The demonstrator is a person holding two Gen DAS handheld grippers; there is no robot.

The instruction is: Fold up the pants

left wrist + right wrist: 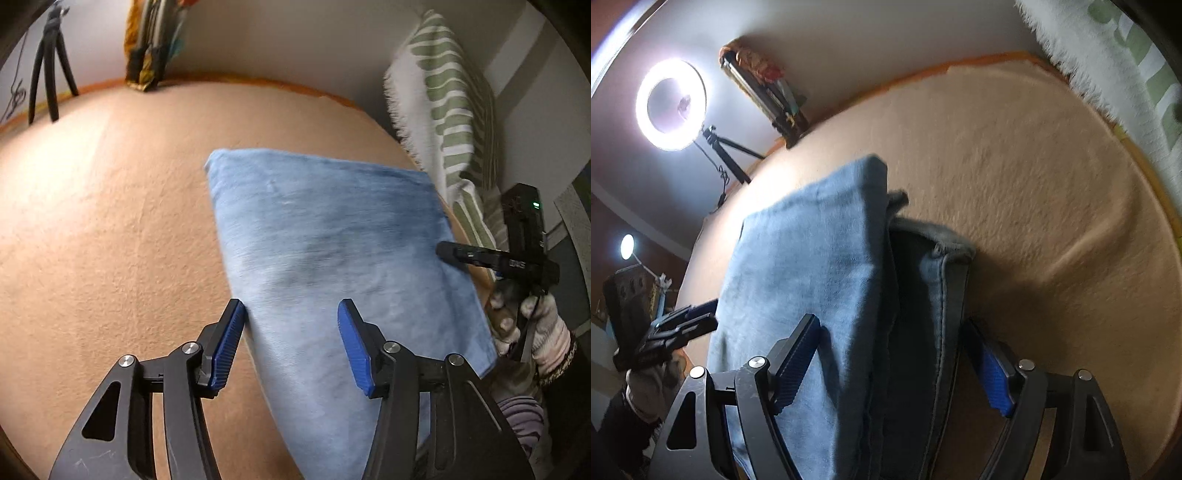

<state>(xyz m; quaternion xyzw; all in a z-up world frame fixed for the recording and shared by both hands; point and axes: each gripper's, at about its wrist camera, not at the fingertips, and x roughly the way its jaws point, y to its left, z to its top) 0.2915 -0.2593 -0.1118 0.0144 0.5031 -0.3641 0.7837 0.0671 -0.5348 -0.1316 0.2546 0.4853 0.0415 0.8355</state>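
Folded light-blue denim pants point(332, 240) lie flat on a peach blanket point(110, 221). My left gripper point(291, 332) hovers open over the near left edge of the pants, and its blue pads point(231, 343) touch nothing. In the right wrist view the pants point(812, 258) show their stacked layers and a dark seamed edge. My right gripper point(894, 369) stands wide open astride that end, with fabric between the jaws and no pad pressing on it. The right gripper point(480, 258) shows at the pants' right edge, and the left gripper point(683, 321) at their left side.
A green-and-white striped fringed cloth point(443, 103) lies along the right side. A black tripod point(48, 74) and a lit ring light point(670, 105) stand at the far left. A bundle of colourful fabric point(147, 44) leans against the back wall. A gloved hand point(535, 325) holds the right gripper.
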